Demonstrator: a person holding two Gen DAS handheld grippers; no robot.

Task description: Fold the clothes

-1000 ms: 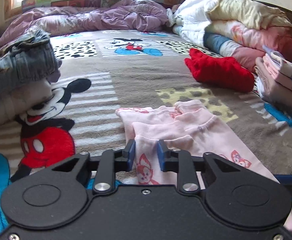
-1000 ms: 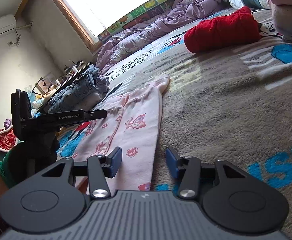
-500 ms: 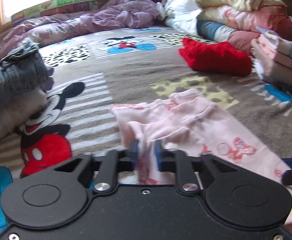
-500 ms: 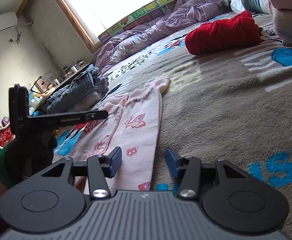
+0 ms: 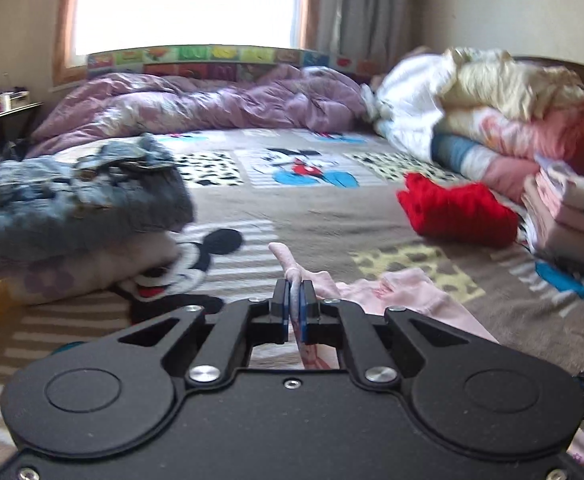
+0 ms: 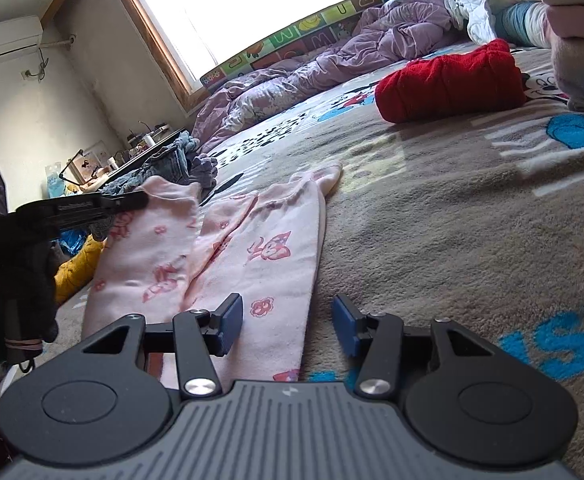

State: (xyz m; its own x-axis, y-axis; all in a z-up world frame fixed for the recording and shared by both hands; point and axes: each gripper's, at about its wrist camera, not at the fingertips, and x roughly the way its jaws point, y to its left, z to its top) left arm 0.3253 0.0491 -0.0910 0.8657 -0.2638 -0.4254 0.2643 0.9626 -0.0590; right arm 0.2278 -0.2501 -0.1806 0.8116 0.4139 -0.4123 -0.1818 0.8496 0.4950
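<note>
Pale pink printed trousers (image 6: 252, 248) lie spread on the cartoon-print bed cover (image 6: 451, 216). My left gripper (image 5: 294, 300) is shut on one edge of these pink trousers (image 5: 407, 296) and holds it lifted off the bed, with a fold of cloth poking up between the blue pads. From the right wrist view that left gripper (image 6: 142, 200) shows at the left, carried by a gloved hand (image 6: 16, 300), the raised cloth hanging from its tip. My right gripper (image 6: 288, 322) rests low at the near end of the trousers, jaws apart, with nothing pinched between its fingers.
A folded red garment (image 5: 455, 212) lies right of centre. Crumpled denim (image 5: 80, 196) is piled at the left on a pillow. Stacked folded clothes (image 5: 571, 212) and heaped bedding (image 5: 487, 112) fill the right side. A purple duvet (image 5: 196, 108) lies under the window.
The left gripper closed on the trouser edge and lifted it up off the bed, its view tilting upward. The right gripper has stayed where it was.
</note>
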